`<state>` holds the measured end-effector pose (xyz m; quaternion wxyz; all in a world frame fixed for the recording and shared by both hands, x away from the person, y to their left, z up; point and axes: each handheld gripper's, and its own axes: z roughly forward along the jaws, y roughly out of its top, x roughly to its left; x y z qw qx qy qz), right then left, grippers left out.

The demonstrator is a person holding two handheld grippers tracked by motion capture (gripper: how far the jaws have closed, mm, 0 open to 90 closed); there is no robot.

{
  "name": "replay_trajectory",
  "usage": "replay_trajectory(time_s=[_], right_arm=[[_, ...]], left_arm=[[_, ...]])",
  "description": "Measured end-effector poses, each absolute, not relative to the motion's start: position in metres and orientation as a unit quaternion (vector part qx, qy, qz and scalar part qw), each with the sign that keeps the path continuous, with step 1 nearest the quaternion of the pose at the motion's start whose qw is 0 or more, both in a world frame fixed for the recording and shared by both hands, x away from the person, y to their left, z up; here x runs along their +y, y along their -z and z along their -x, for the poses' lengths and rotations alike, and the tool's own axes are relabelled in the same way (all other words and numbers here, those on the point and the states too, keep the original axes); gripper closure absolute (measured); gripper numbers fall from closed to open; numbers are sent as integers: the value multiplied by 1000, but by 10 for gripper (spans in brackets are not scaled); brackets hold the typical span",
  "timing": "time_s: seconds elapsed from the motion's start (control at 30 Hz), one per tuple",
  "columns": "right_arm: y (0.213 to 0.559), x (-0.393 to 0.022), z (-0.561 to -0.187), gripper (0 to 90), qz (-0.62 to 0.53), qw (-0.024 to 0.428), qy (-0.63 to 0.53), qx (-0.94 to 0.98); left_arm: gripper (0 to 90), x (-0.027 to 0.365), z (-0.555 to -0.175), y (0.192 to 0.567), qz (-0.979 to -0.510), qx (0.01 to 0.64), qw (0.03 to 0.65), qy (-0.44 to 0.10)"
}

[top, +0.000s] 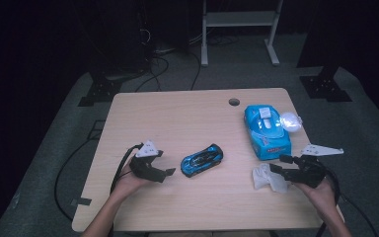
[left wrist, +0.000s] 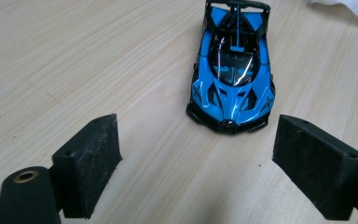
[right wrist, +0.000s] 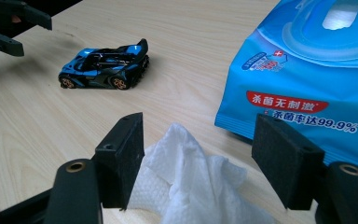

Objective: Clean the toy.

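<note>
Two grippers here, both with jaws spread and nothing pinched. The left gripper (top: 167, 173) sits low near the table's (top: 177, 113) front-left corner, pointing at the blue toy car (top: 202, 160), whose nose faces it just beyond the pads (left wrist: 89, 163) without touching them. The right gripper (top: 278, 170) is over by the front-right corner, and a crumpled white wipe (right wrist: 191, 182) lies between its open jaws, loose on the wood, pads not pressing it. Just behind that, toward the right edge, there's a blue wipes pack (top: 266, 131). The car sits roughly mid-table, well apart from the pack.
</note>
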<state>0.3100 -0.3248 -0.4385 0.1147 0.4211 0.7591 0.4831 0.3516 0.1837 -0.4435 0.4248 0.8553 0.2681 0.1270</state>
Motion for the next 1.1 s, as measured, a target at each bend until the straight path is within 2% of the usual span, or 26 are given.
replay_trajectory(time_s=[0.43,0.7,1.1], right_arm=[[439,-324,-306,328,-417,123,-484,760],[440,-325,-302,324,-415,127,-486,759],[443,-324,-302,318,-415,126,-487,759]], left_arm=[[121,192,-345,452,-855,280,419,-125],[108,205,-342,444,-835,295,442,-141],[102,217,-349,451,-835,314,429,-141]])
